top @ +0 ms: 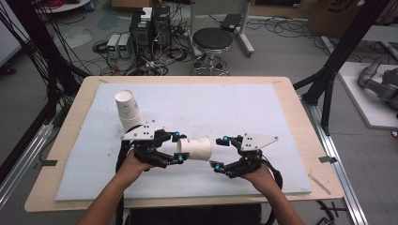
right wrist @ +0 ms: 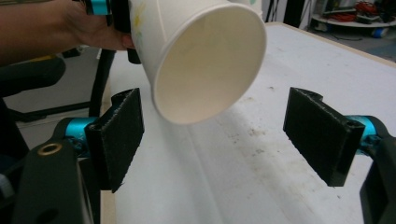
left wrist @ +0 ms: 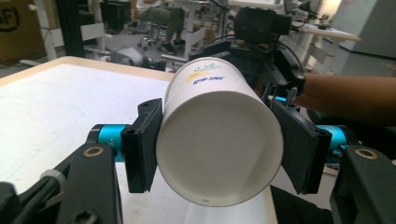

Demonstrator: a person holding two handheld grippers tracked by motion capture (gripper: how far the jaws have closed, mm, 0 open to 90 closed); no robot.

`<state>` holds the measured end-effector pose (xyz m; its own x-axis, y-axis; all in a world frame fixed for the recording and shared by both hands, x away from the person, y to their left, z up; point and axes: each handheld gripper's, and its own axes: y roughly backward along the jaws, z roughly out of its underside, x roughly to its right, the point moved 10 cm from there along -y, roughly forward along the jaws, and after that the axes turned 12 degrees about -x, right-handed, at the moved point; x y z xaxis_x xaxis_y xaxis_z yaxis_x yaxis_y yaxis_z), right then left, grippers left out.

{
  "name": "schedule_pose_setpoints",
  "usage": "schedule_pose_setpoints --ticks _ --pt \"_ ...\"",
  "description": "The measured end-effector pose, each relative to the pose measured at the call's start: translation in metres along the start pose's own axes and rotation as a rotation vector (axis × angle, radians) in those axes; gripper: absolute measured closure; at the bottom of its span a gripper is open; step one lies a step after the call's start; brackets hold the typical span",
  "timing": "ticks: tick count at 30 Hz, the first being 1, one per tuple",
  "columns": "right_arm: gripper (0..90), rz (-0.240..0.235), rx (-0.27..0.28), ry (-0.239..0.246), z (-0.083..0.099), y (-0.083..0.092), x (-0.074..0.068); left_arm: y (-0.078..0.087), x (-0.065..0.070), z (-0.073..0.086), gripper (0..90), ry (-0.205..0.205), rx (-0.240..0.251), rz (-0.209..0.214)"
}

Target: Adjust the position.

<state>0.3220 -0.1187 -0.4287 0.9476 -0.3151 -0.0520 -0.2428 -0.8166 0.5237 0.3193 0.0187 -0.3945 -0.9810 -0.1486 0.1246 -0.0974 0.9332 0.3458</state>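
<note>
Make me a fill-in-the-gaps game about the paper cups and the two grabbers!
1. The left gripper is shut on a paper cup that lies on its ____.
2. The cup's open mouth faces the ____ gripper.
3. That gripper's jaws stand ____, not touching the cup.
4. Behind the left gripper stands a stack of cups, tilted, on the ____ mat covering the table.

Missing words: side; right; open; white

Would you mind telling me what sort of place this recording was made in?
Most likely a robotics or engineering lab: computer towers with tangled cables sit on the floor, a round stool stands behind the foam-topped table, and a black frame flanks it.
</note>
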Motion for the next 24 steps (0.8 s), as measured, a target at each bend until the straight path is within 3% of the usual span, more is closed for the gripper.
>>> schedule_pose_setpoints --ticks 8,13,24 --pt "20.7 -0.037 -0.004 0.024 -0.004 -0.008 -0.006 -0.002 0.005 -0.001 37.2 -0.012 -0.003 0.038" --pt "20.8 -0.095 0.034 0.02 -0.009 -0.009 -0.011 -0.002 0.008 -0.001 37.2 -0.008 0.008 0.077" --pt "27.8 -0.153 0.054 0.041 -0.011 -0.007 -0.017 -0.001 0.01 0.0 37.2 -0.008 0.026 0.106"
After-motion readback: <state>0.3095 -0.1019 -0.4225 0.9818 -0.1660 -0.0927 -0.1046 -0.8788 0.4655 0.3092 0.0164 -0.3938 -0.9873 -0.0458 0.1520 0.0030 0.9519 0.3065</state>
